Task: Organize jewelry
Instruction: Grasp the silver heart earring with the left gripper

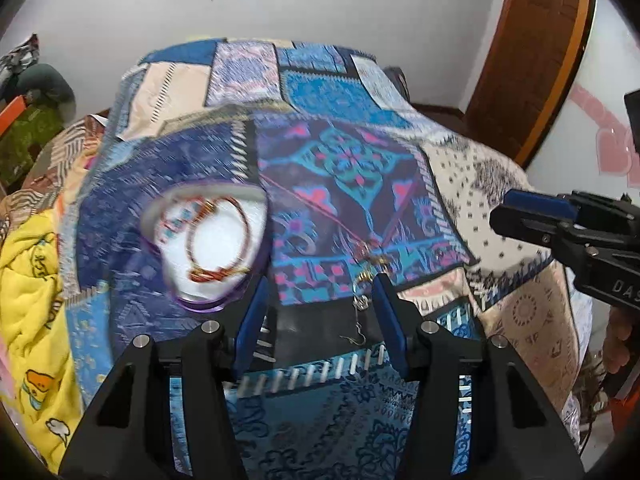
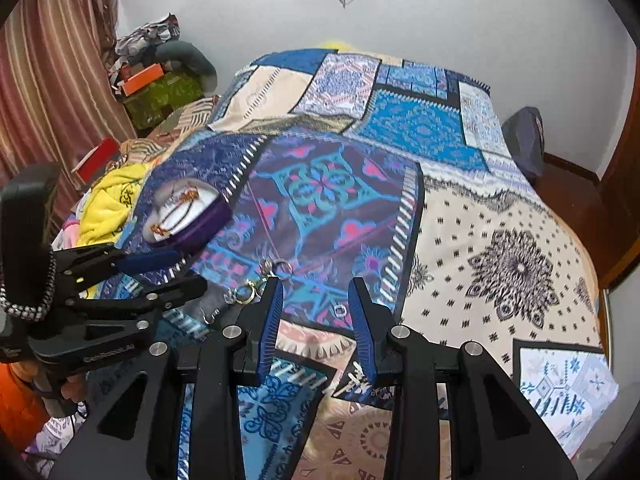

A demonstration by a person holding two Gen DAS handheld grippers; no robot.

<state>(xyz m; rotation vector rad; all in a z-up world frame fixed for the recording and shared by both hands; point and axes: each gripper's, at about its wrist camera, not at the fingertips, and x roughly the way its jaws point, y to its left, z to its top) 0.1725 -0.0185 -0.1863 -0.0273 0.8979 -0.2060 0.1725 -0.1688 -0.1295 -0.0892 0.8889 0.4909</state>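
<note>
A round purple box (image 1: 208, 240) with a white lining lies on the patterned bedspread; it holds red and gold bracelets (image 1: 218, 236). It also shows in the right wrist view (image 2: 188, 216). Small loose pieces, a gold earring (image 1: 364, 278) and a silver hook (image 1: 354, 336), lie between my left gripper's fingers. My left gripper (image 1: 320, 300) is open, just above them. My right gripper (image 2: 316, 292) is open and empty; a ring (image 2: 283, 267) and a blue-stone earring (image 2: 243, 293) lie left of it. A thin red cord (image 1: 316, 208) runs across the cloth.
The bed is covered by a blue, purple and cream patchwork spread (image 2: 500, 240). A yellow blanket (image 1: 28, 280) lies at the left. Boxes and clutter (image 2: 160, 88) stand by the curtain. A wooden door (image 1: 532, 60) is at the right.
</note>
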